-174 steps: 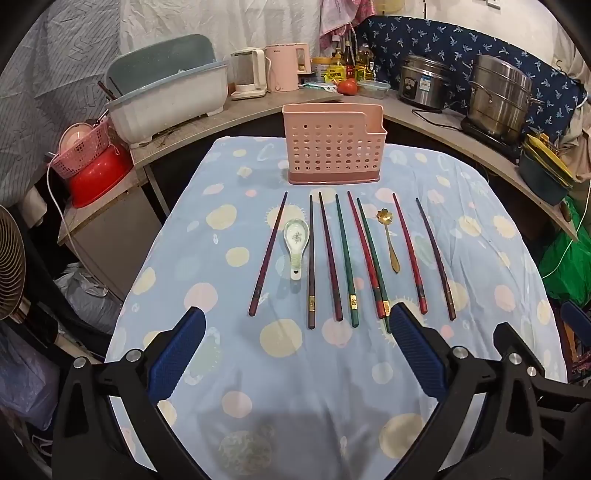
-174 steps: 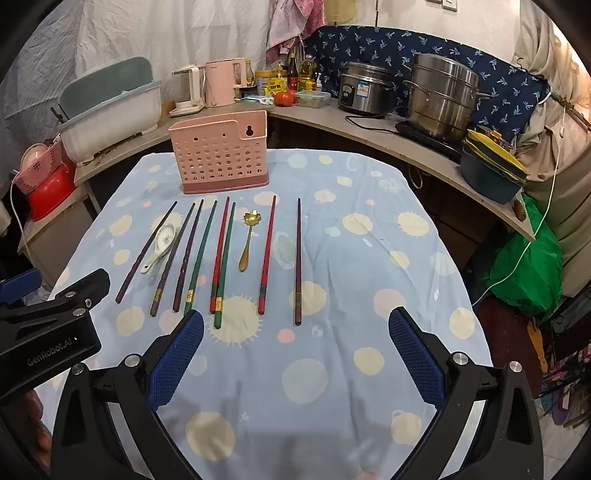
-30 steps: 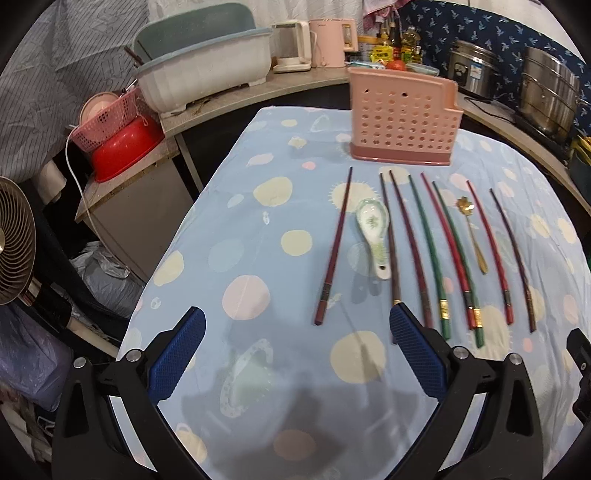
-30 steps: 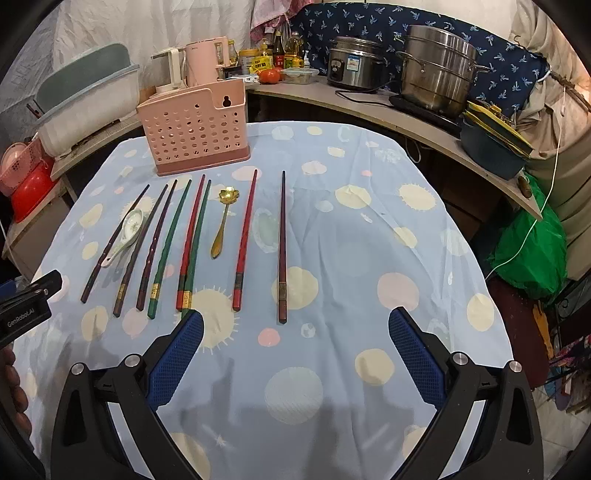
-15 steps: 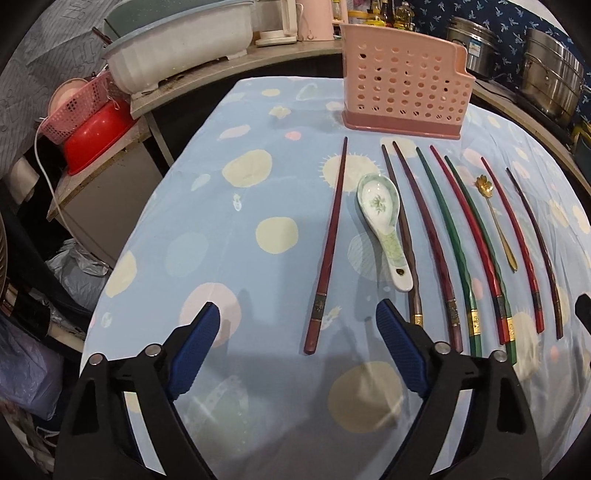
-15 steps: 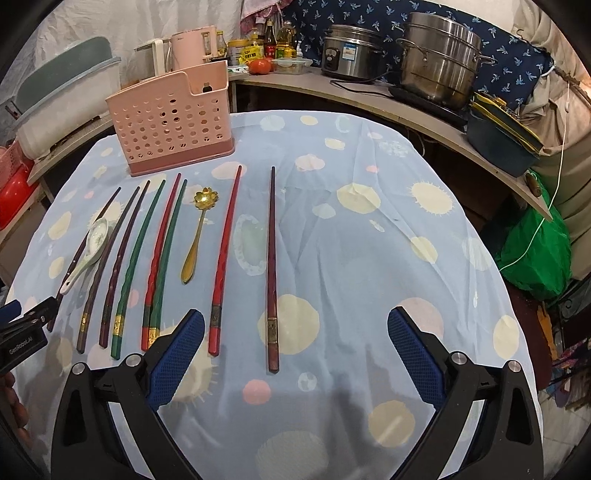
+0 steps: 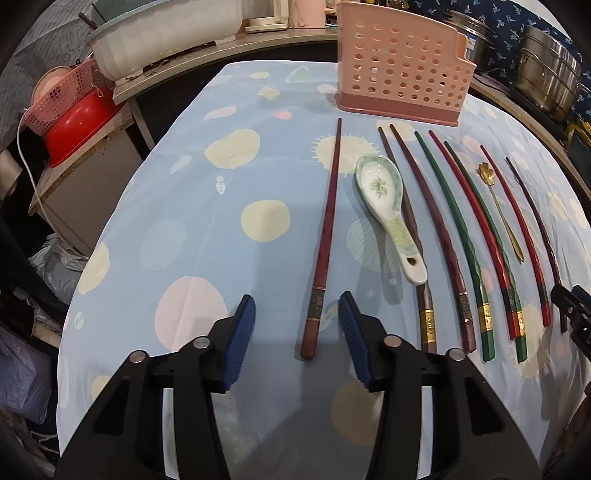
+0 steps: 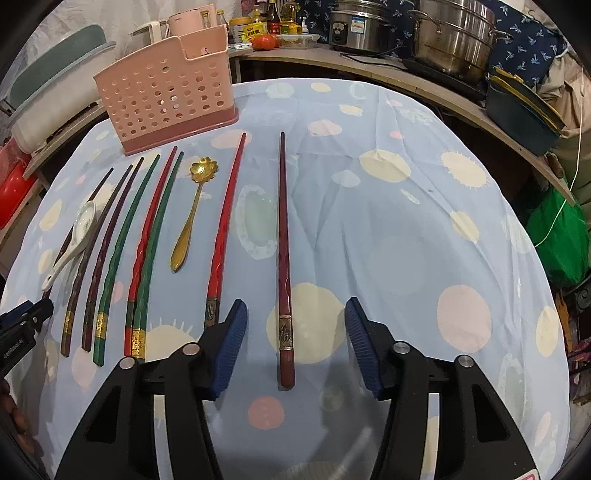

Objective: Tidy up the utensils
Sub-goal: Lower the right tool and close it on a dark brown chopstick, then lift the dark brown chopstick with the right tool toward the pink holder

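Several chopsticks, a white ceramic spoon [image 7: 388, 206] and a gold spoon [image 8: 194, 210] lie in a row on the blue spotted tablecloth [image 7: 221, 229]. A pink perforated utensil holder [image 7: 402, 74] stands behind them, also in the right wrist view [image 8: 166, 92]. My left gripper [image 7: 297, 321] is open, its pads either side of the near end of the leftmost dark red chopstick [image 7: 325, 240]. My right gripper [image 8: 295, 328] is open, straddling the near end of the rightmost dark red chopstick [image 8: 283, 251].
A counter behind holds a white tub [image 7: 162, 33], steel pots [image 8: 450, 37], kettles and bottles. A red bowl with a pink basket [image 7: 70, 110] sits left of the table. A green bag [image 8: 561, 236] lies at the right.
Both grippers have moved forward and down toward the table. Their jaws have narrowed, each now around the end of an outermost chopstick.
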